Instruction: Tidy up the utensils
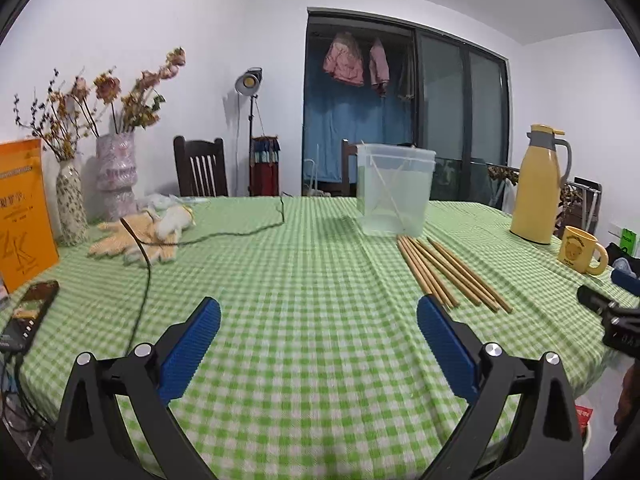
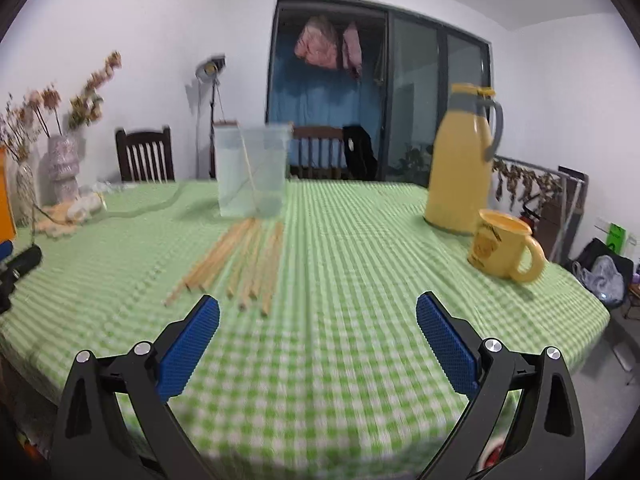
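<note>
Several wooden chopsticks [image 1: 450, 272] lie side by side on the green checked tablecloth [image 1: 312, 280], in front of a clear plastic container [image 1: 394, 190] that holds a couple of chopsticks. My left gripper [image 1: 318, 320] is open and empty, above the cloth to the left of the chopsticks. In the right wrist view the chopsticks [image 2: 236, 264] lie just ahead and left of my right gripper [image 2: 318, 320], which is open and empty. The container [image 2: 252, 172] stands behind them.
A yellow thermos [image 1: 538, 188] and a yellow mug [image 1: 580, 250] stand at the right. Gloves [image 1: 140, 236], a black cable [image 1: 224, 234], two vases [image 1: 114, 176], an orange book [image 1: 24, 208] and a phone [image 1: 30, 312] are at the left. Chairs stand behind the table.
</note>
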